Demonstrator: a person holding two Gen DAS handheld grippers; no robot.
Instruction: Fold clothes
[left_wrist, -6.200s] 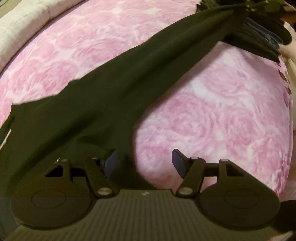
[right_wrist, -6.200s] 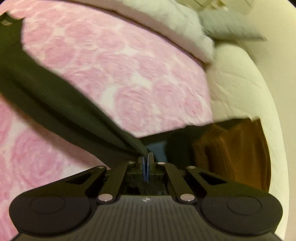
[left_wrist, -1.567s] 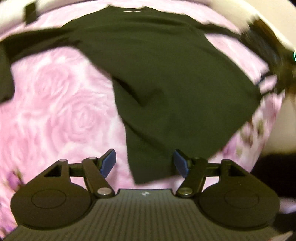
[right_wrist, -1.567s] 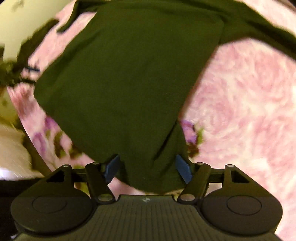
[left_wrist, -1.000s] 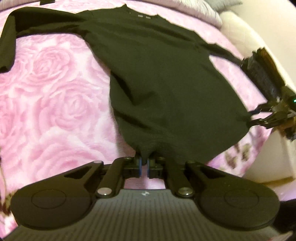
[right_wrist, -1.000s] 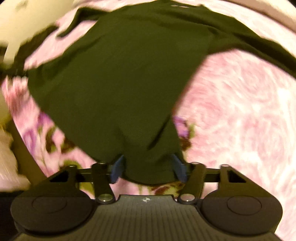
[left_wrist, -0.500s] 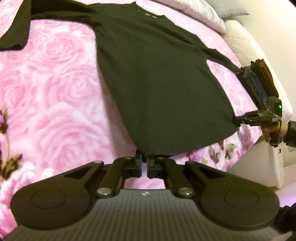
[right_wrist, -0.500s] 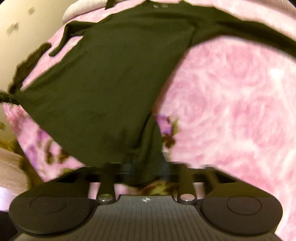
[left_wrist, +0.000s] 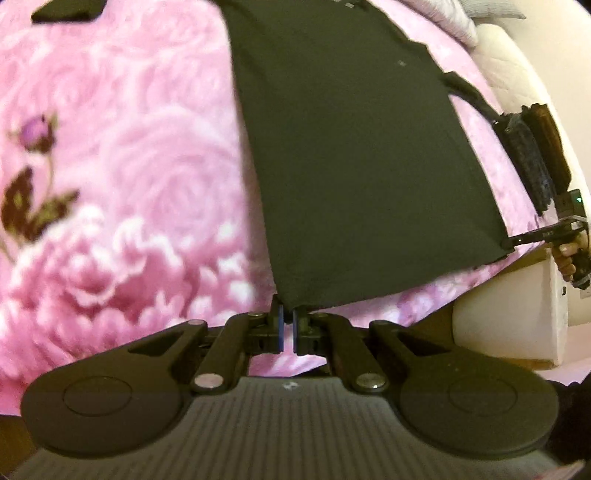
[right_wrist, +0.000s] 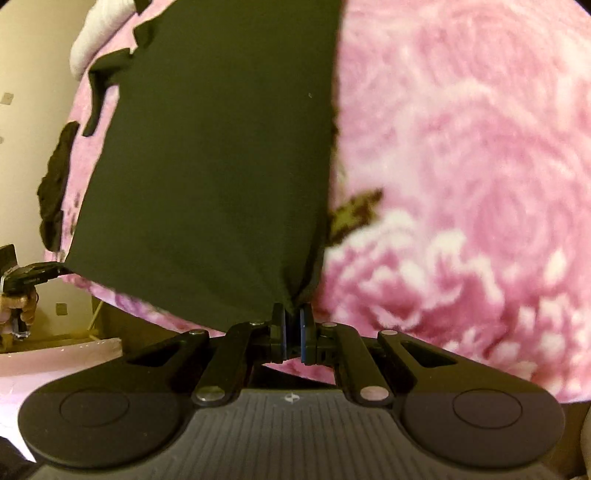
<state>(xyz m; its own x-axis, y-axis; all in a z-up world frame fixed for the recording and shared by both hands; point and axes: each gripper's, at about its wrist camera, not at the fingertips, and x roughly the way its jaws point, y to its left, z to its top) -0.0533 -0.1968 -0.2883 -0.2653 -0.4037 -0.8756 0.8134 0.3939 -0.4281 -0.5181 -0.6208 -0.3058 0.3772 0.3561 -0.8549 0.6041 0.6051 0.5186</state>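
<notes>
The dark shirt lies spread flat on the pink rose blanket, collar away from the person, hem at the near edge of the bed. The left gripper is pinched on one hem corner and the right gripper on the other, so the hem runs taut between them.

The risk I see is in the grip: each pair of tongs bites only a small tip of cloth. At the right corner the fabric bunches into a little twist, so a hard pull could let it slip out, or catch one layer and leave the other behind. If one side moves ahead of the other, the shirt will skew and any fold will land crooked. The plush blanket may also drag at the cloth and wrinkle it.
</notes>
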